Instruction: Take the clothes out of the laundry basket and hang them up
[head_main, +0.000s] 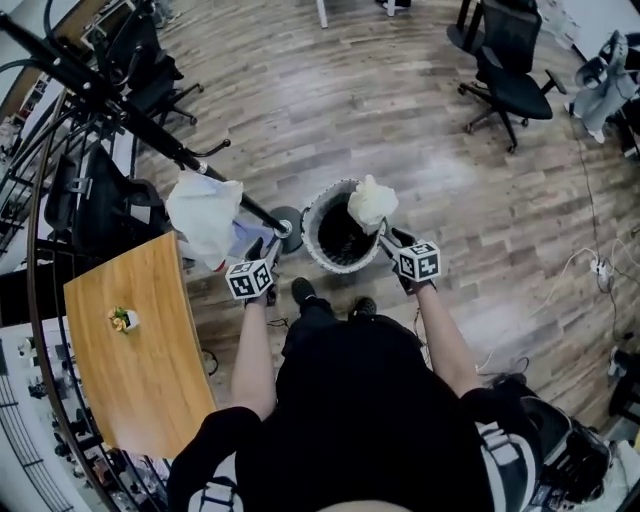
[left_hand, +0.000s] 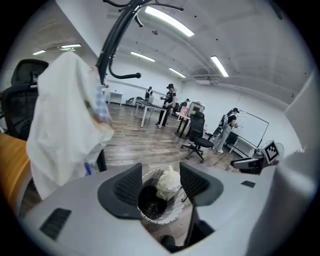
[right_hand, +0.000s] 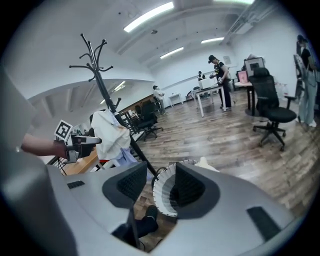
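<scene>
At the far left of the head view a wooden surface (head_main: 140, 370) runs out of frame. The small object (head_main: 123, 319) lying on it is too tiny to identify. A black coat rack (head_main: 150, 135) slants across above the surface, its top cut off. A white garment (head_main: 203, 215) hangs on the rack, draped over a pale blue piece (head_main: 243, 240) that is mostly hidden beneath it.

The left claw (head_main: 270, 248) is held out on a bare forearm and angled down toward the laundry basket (head_main: 312, 225). In the left gripper view its jaws are apart with nothing between them, and the basket lies beyond the gap. The basket is white mesh with a dark inside. It stands on the wood floor (head_main: 400, 120) just ahead of the person's shoes (head_main: 302, 290), beside the rack's base.

A crumpled cream garment (head_main: 372, 202) bulges above the basket's right rim; how far down it reaches cannot be seen. The right claw (head_main: 386, 232) points down at that side, its tip close under the cream garment. In the right gripper view its jaws stand apart and empty, and one jaw covers most of that garment.
</scene>
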